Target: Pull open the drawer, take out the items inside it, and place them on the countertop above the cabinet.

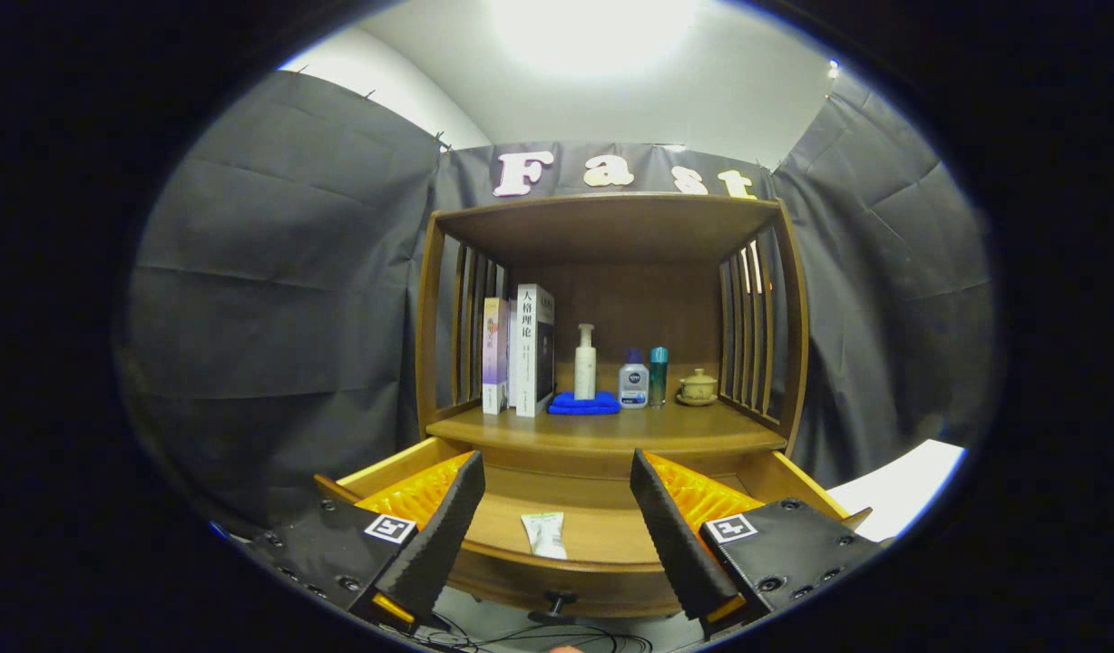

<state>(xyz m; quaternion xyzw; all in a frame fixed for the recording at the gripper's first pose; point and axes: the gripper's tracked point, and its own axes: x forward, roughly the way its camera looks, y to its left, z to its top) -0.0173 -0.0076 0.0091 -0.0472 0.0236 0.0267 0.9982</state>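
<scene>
The cabinet (pixel 611 308) stood ahead of me with its drawer (pixel 575 535) pulled open below the countertop (pixel 602 433), whose back edge carried books (pixel 521 349), bottles (pixel 586 363), a blue cloth (pixel 582 404) and a lidded cup (pixel 698 386). I held the gripper (pixel 557 517) with jaws spread wide and empty. A small white tube (pixel 545 534) lay on the drawer floor near its front edge, between the fingers and just below them, its long axis running front to back; the drawer front and knob (pixel 559 602) stood nearest me.
</scene>
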